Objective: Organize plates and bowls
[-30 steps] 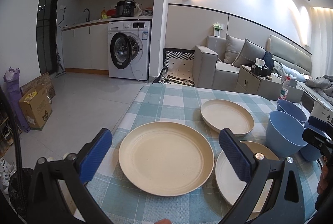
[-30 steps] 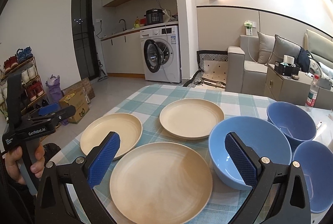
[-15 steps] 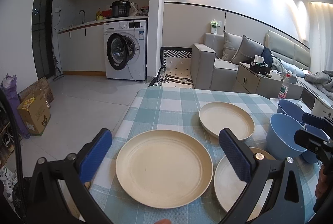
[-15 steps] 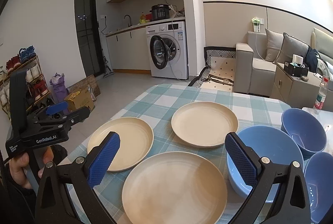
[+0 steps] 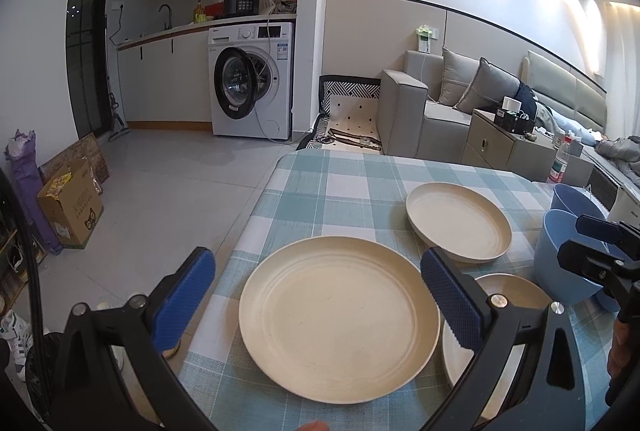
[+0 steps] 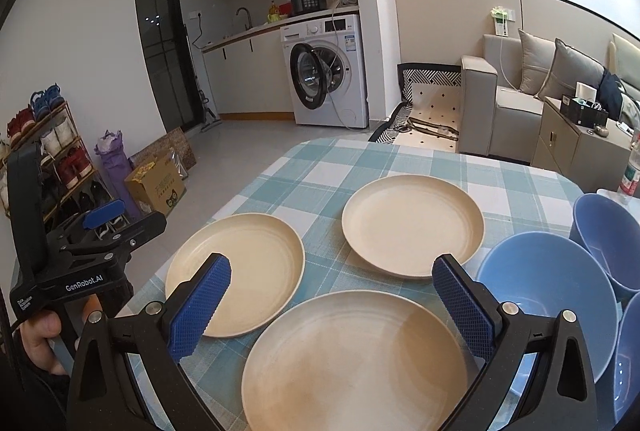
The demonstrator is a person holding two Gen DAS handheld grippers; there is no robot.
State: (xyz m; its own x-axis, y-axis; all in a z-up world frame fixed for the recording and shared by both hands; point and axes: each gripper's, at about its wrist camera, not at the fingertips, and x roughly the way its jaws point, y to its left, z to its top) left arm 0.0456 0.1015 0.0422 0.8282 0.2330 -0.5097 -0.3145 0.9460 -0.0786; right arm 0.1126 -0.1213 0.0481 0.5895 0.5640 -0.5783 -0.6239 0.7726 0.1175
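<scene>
Three beige plates lie on the checked tablecloth (image 5: 344,191). In the left wrist view the near left plate (image 5: 336,315) sits between my open left gripper's (image 5: 316,295) fingers, the far plate (image 5: 460,227) behind it, the near right plate (image 5: 504,295) partly hidden. In the right wrist view my open, empty right gripper (image 6: 332,307) hovers over the near right plate (image 6: 356,363); the left plate (image 6: 240,271) and far plate (image 6: 412,227) lie beyond. Three blue bowls stand right: a near one (image 6: 548,295), a far one (image 6: 604,227), a third (image 6: 630,359) at the edge.
The table's left edge (image 5: 256,207) drops to a tiled floor. A cardboard box (image 5: 72,207) and a shoe rack (image 6: 48,167) stand left. A washing machine (image 5: 248,79) and sofa (image 5: 440,111) are behind the table. A water bottle (image 5: 560,163) stands far right.
Both grippers have risen and tilted down a little, so the plates sit lower and nearer in view. Both stay open and empty. No plate or bowl has moved.
</scene>
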